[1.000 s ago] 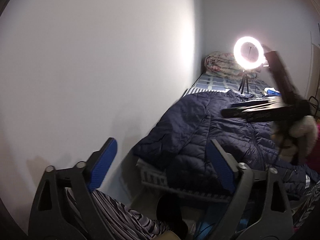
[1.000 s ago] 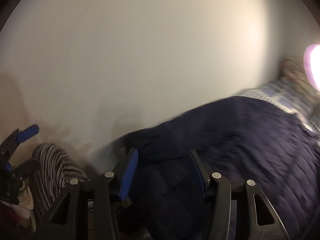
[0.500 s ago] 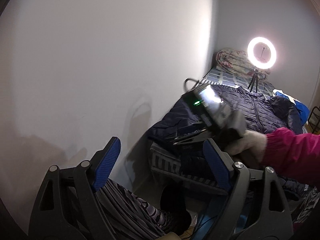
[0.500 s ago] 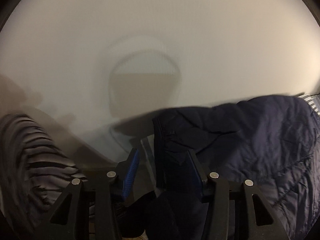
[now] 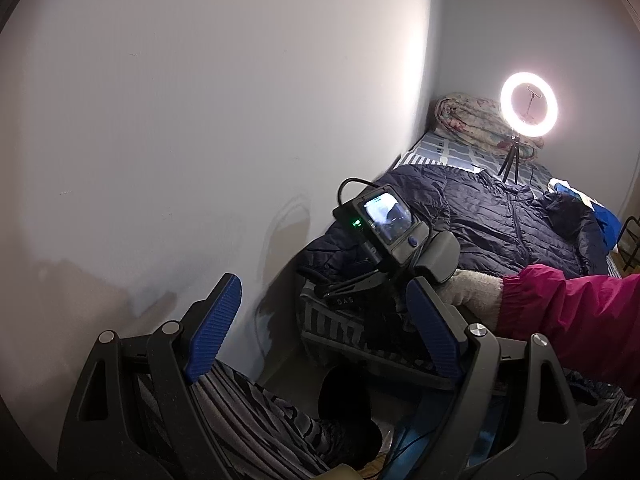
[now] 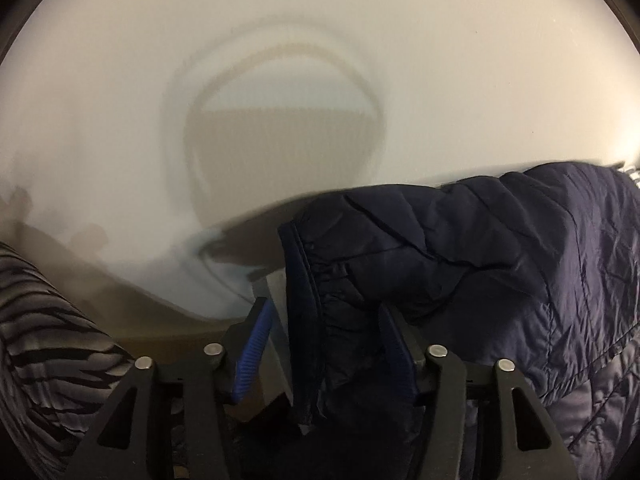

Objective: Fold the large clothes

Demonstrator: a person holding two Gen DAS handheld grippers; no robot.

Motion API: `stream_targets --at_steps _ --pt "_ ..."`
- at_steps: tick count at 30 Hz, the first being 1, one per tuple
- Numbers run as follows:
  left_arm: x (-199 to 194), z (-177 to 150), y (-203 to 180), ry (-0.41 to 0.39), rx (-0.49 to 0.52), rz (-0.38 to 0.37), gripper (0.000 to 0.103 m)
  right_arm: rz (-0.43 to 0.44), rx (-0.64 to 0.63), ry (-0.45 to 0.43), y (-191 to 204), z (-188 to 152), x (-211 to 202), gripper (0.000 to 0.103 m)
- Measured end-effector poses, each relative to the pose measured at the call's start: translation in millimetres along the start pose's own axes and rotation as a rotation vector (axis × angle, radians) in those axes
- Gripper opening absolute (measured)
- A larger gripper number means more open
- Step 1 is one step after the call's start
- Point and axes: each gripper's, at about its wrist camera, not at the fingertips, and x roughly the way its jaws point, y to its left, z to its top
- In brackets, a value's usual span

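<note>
Hovering wide open, left gripper (image 5: 316, 328) holds nothing, off foot end of bed (image 5: 448, 152), beside white wall (image 5: 200, 120); navy puffer jacket (image 5: 500, 216) spread across bed; ring light (image 5: 529, 104) at far end of bed, past jacket; gloved hand (image 5: 476, 292) with pink sleeve (image 5: 572, 316) holds right gripper (image 5: 384, 240) at jacket's near edge; right wrist view: right gripper (image 6: 326, 344) jaws closing, jacket (image 6: 480, 260) hem between pads, not yet pinched; striped trouser leg (image 6: 48, 340) off bed's foot end.
</note>
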Motion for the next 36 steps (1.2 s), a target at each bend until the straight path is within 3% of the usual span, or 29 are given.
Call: stream_targets --at_steps 2,4,6,11,17,24,28,32,36 --pt "2.0 2.8 -1.8 -0.004 0.008 0.001 0.087 0.005 0.015 0.002 -4.3 -0.1 -2.0 0.035" --pt "2.1 5.0 -4.3 -0.013 0.018 0.0 0.087 0.045 0.068 -0.005 -15.3 1.4 -9.1 0.013" --pt "2.3 6.9 -6.1 -0.021 0.027 0.001 0.087 0.091 0.117 -0.032 -22.6 2.5 -21.3 0.008" --pt "4.3 9.1 -11.5 -0.023 0.044 0.003 0.087 0.175 0.264 -0.133 -62.4 1.2 -57.3 0.006" --pt "11.2 21.3 -30.1 -0.05 0.099 -0.029 0.087 0.192 0.453 -0.257 -138.0 -20.9 -110.6 0.005" --pt "35.0 45.7 -75.8 -0.092 0.205 -0.124 0.083 0.095 0.661 -0.409 -234.2 -79.4 -186.7 0.005" --pt "56.5 60.9 -107.5 -0.081 0.253 -0.2 0.082 -0.008 0.747 -0.459 -281.1 -115.0 -222.9 0.005" --pt "84.1 79.1 -137.1 -0.026 0.294 -0.308 0.082 -0.107 0.798 -0.475 -318.5 -137.4 -233.3 0.005" --pt "123.0 97.1 -159.9 0.055 0.269 -0.405 0.083 -0.212 0.866 -0.468 -354.8 -177.6 -246.2 0.005"
